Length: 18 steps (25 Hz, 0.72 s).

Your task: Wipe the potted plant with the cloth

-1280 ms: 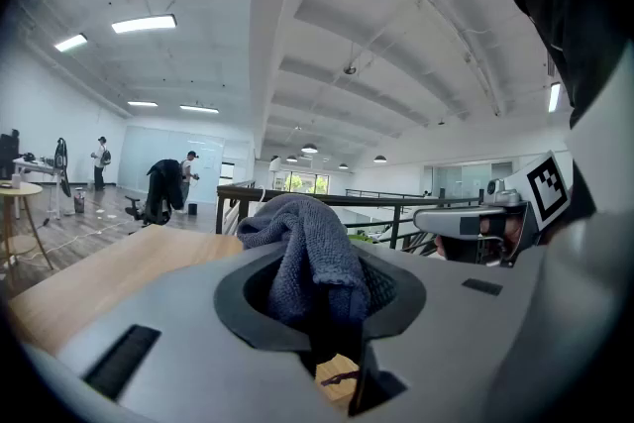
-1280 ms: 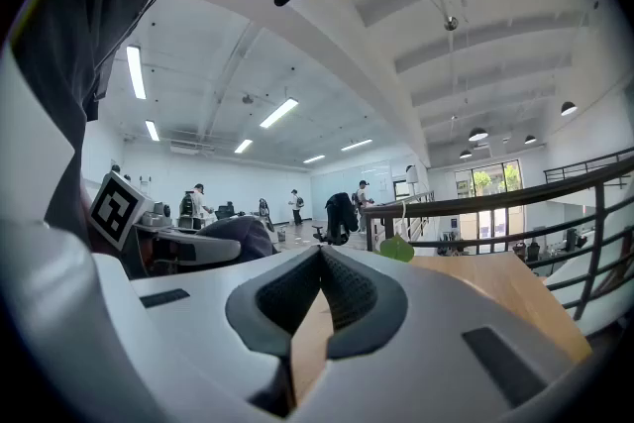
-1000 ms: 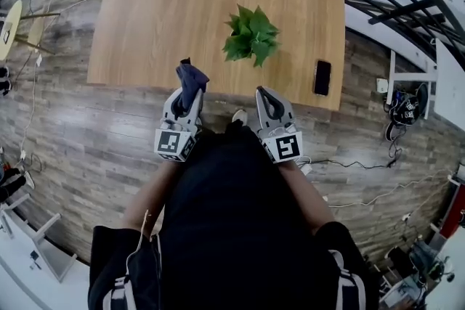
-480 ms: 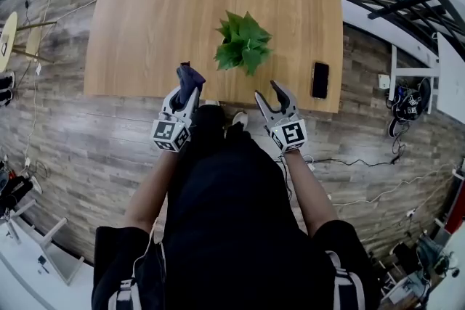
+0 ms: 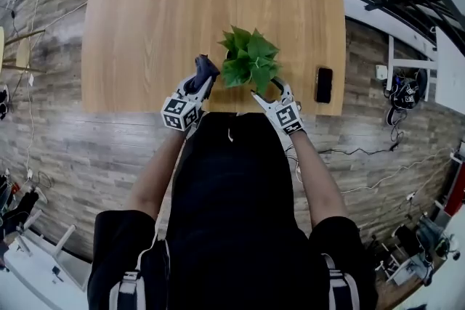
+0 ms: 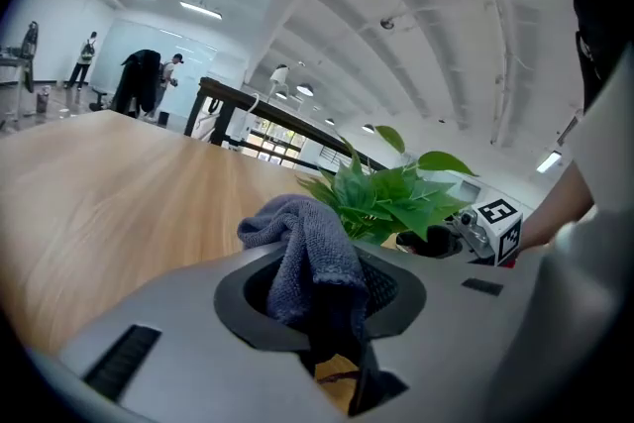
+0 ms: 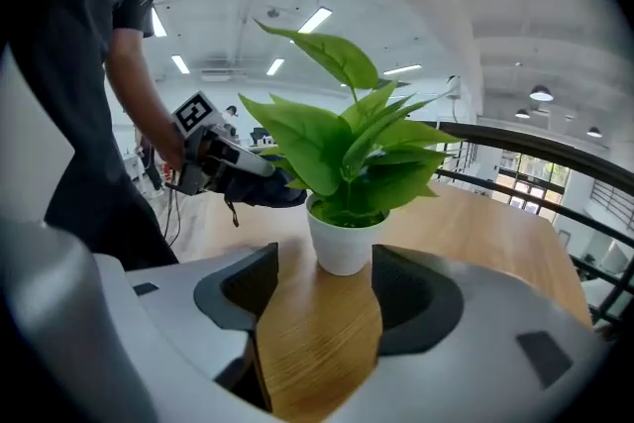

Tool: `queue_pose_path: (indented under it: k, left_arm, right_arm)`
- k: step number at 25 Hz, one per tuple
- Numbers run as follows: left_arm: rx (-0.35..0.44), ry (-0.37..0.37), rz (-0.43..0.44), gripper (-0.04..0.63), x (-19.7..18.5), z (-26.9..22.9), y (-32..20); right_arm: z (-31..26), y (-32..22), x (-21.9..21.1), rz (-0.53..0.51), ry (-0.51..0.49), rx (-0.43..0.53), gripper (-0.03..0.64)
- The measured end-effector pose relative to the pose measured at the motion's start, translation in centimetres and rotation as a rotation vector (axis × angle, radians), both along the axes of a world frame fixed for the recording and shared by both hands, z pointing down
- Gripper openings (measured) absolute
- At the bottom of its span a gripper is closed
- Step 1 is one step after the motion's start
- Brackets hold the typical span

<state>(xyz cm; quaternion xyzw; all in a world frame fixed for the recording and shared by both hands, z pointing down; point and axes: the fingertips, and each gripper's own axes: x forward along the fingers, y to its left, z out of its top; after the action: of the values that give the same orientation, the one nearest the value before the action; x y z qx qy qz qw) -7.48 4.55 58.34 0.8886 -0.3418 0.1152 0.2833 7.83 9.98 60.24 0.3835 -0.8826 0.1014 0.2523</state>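
Bright, even indoor light. Ceiling strip lamps flare white in the upper frame of both gripper views. Heavy fisheye bending, black vignette in the corners. Right gripper shell soft in the lower frame. Head view sharp, shadows faint.

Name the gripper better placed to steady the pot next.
Right: the right gripper, jaws just opening and empty, faces the white pot; the left gripper is shut on the cloth.
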Motion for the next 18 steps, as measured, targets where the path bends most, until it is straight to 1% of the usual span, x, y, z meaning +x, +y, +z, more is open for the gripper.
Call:
queue_pose_path:
  k: [2,5,8,10,12,15,18]
  left_arm:
    - [-0.004,-0.025,0.031,0.115,0.5,0.7,-1.1]
    - [-0.004,-0.059,0.052,0.115,1.5,1.9,-2.9]
    - [-0.036,-0.034,0.077,0.115,3.0,2.8,-4.1]
    - [-0.047,-0.040,0.102,0.114,3.7,3.4,-4.3]
    - [-0.041,-0.077,0.135,0.115,4.1,4.4,-4.1]
    - [-0.021,-0.149,0.208,0.114,4.7,5.5,-3.4]
    - [-0.034,-0.192,0.255,0.114,5.4,5.9,-2.2]
  right_arm:
    - [0.2,-0.9,0.0,-0.029,0.014,-0.008,0.273]
    - [0.3,-2.6,0.4,-0.047,0.001,0.016,0.273]
    - [1.4,-3.8,0.5,-0.104,0.016,0.015,0.273]
    - [1.5,-4.5,-0.1,-0.138,0.013,0.005,0.273]
    - [1.0,-5.0,-0.9,-0.171,0.011,0.013,0.273]
    - [1.5,-5.0,-1.4,-0.208,0.000,0.014,0.273]
    - [1.4,-5.2,-1.3,-0.220,-0.029,-0.004,0.272]
